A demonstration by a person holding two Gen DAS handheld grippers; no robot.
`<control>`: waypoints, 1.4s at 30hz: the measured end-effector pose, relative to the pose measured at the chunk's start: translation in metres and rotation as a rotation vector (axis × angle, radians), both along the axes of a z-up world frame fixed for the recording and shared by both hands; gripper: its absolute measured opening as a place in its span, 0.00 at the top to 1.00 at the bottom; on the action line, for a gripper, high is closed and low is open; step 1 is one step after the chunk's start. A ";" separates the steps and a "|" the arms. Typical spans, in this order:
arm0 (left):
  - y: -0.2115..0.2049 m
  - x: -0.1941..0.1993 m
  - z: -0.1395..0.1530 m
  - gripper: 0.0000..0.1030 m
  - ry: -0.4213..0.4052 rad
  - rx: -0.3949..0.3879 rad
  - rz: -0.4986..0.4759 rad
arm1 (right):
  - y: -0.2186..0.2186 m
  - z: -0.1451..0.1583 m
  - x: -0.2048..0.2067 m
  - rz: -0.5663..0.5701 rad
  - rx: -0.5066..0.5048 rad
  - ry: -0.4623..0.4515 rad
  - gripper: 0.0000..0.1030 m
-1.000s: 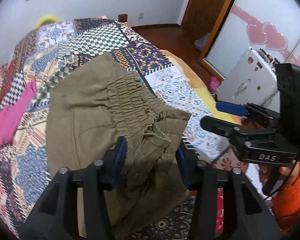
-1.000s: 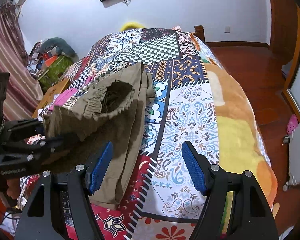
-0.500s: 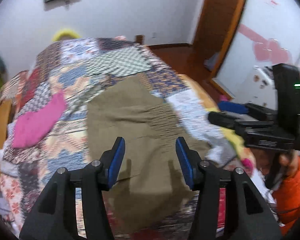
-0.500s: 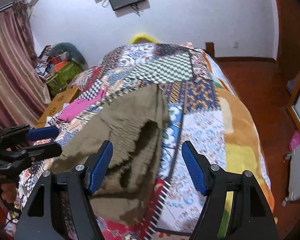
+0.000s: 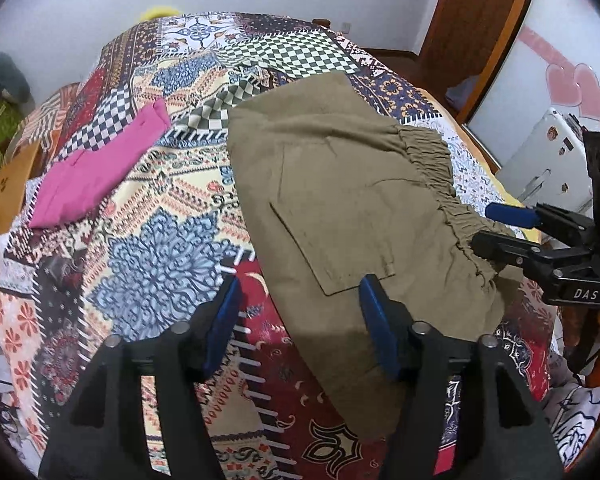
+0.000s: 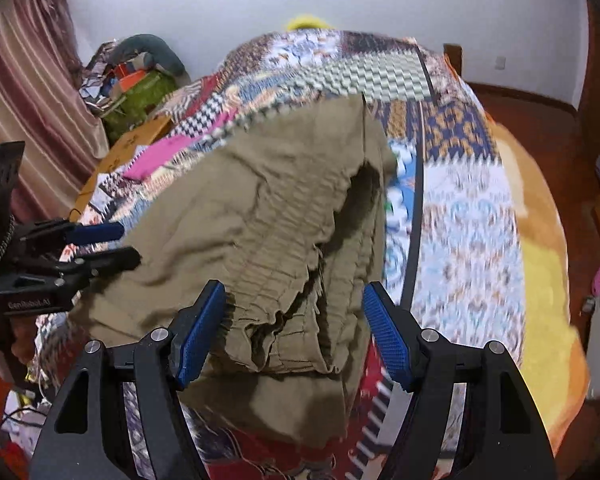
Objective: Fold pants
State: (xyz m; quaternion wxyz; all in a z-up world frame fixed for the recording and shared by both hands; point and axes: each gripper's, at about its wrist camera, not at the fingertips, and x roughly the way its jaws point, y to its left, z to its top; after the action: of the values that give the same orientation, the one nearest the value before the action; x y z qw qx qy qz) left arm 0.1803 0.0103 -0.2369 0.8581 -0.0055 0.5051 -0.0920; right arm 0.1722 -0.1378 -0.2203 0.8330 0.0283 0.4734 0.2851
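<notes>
Olive pants [image 5: 340, 200] lie folded on the patchwork bedspread [image 5: 160, 248], back pocket up, elastic waistband [image 5: 440, 168] toward the right. My left gripper [image 5: 300, 322] hovers over their near left edge, its jaws opening; cloth lies under the right pad only, with no grip. In the right wrist view the gathered waistband [image 6: 284, 280] sits between the wide blue pads of my right gripper [image 6: 294, 334], which is open and hangs just above it. Each gripper shows in the other's view: the right gripper [image 5: 482, 227] at the waistband, the left gripper [image 6: 126, 245] at the pants' left side.
A folded pink garment [image 5: 100, 168] lies on the bed, left of the pants. A cardboard box [image 5: 4, 184], a clutter pile [image 6: 140, 80] and a striped curtain [image 6: 28, 100] stand beyond the bed's left side. A white case [image 5: 548, 160] and wooden floor [image 6: 540, 120] are to the right.
The left gripper let go of the bunched pants, which now lie flat on the bed, and shifted toward their left edge with wider jaws. The right gripper moved in over the waistband.
</notes>
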 end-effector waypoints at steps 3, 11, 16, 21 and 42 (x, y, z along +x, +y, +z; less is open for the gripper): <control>-0.001 -0.003 -0.007 0.38 0.006 -0.013 -0.003 | -0.006 -0.005 -0.002 -0.011 0.025 0.024 0.34; 0.015 0.010 0.020 0.38 -0.046 -0.024 0.015 | -0.009 0.009 0.001 -0.020 0.009 0.001 0.34; 0.035 0.040 0.038 0.38 -0.098 -0.038 0.062 | -0.017 0.023 0.011 -0.055 0.002 -0.047 0.32; 0.049 0.079 0.037 0.38 -0.107 -0.033 0.079 | -0.025 0.027 0.025 -0.087 0.000 -0.069 0.32; 0.057 0.221 -0.058 0.46 0.111 -0.240 -0.009 | -0.033 0.001 0.077 -0.138 -0.011 -0.031 0.32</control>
State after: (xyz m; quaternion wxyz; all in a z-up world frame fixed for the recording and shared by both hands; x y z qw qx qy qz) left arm 0.4016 0.0676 -0.2951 0.8217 -0.1108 0.5371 -0.1550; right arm 0.2495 -0.1706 -0.2188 0.8581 0.0517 0.4588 0.2246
